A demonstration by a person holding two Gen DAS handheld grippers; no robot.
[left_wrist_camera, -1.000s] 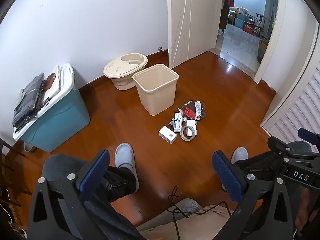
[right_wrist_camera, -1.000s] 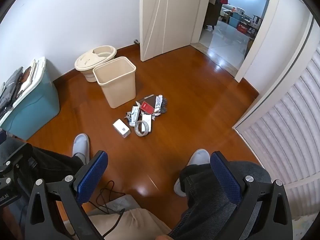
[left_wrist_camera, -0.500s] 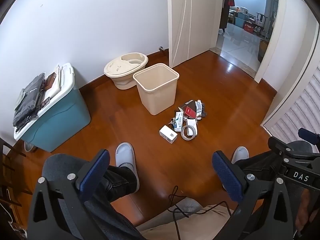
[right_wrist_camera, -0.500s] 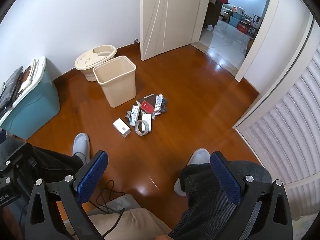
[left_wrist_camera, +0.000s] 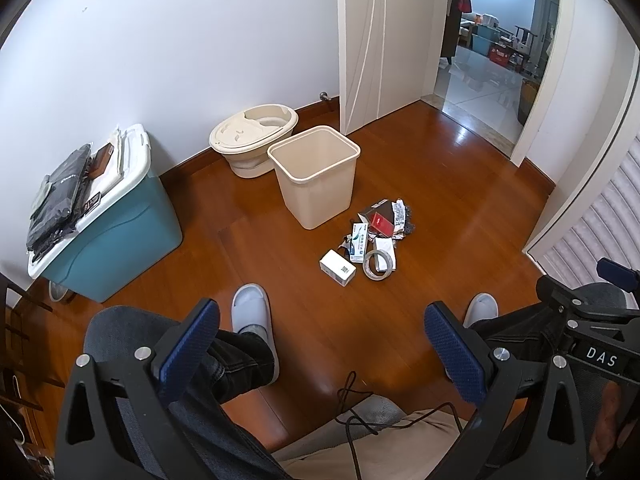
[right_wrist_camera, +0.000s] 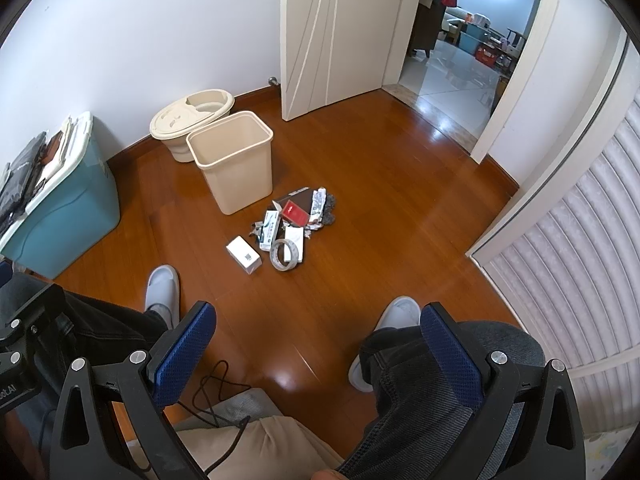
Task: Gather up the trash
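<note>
The trash pile [left_wrist_camera: 370,240] lies on the wooden floor [left_wrist_camera: 460,208] just beside the beige bin [left_wrist_camera: 314,176], nothing collected yet. Both the left claw [left_wrist_camera: 320,356] and right claw [right_wrist_camera: 316,356] hang released and empty, well apart from it. The tape roll [right_wrist_camera: 285,255] could roll away and the thin wrappers slip if nudged.

Both wrist views look down from knee height, sharing the distant bin [left_wrist_camera: 314,174] [right_wrist_camera: 232,160].
</note>
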